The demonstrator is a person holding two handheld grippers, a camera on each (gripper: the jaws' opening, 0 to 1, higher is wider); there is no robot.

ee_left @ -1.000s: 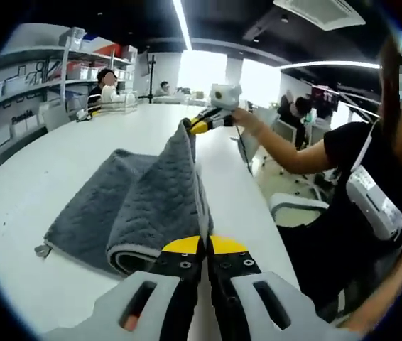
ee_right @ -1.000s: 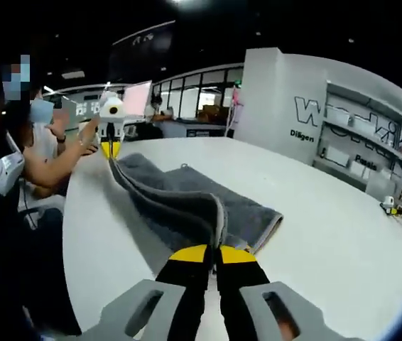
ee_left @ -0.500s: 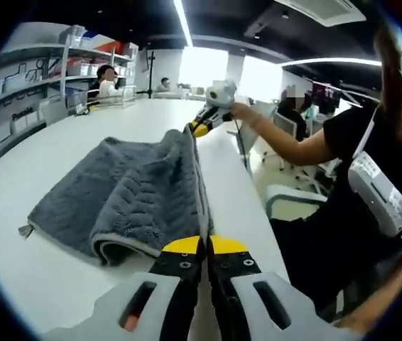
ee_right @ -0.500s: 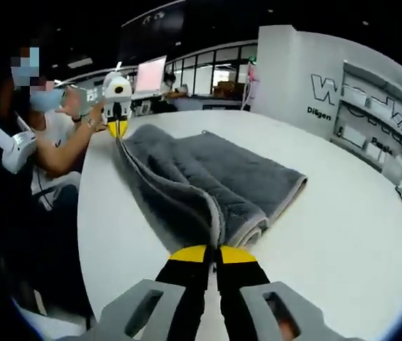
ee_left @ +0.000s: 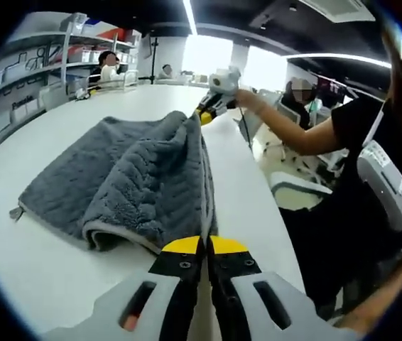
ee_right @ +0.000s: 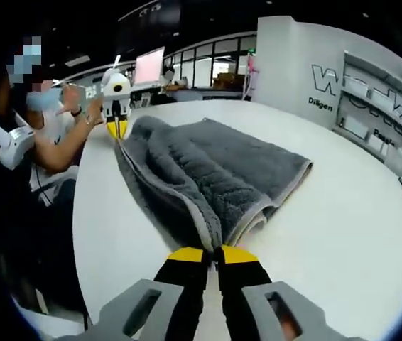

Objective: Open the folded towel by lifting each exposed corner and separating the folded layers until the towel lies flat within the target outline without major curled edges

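Left tool (ee_left: 205, 245) is clamped on one corner of the grey towel (ee_left: 126, 181), yellow tips pressed together over the fabric edge. Right tool (ee_right: 214, 254) is likewise closed on the towel (ee_right: 208, 170) at another corner. In the left gripper view the right tool (ee_left: 212, 108) is seen at the far end of the raised edge, held by a hand (ee_left: 247, 103); in the right gripper view the left tool (ee_right: 117, 117) is seen at the opposite end. One long edge of the towel is stretched taut between the two tools, lifted off the white bench (ee_left: 37, 270). The rest is draped in soft folds onto the bench (ee_right: 343, 234), a pale border showing along the folded layers. Shelves (ee_left: 41, 74) are seen beyond the bench.
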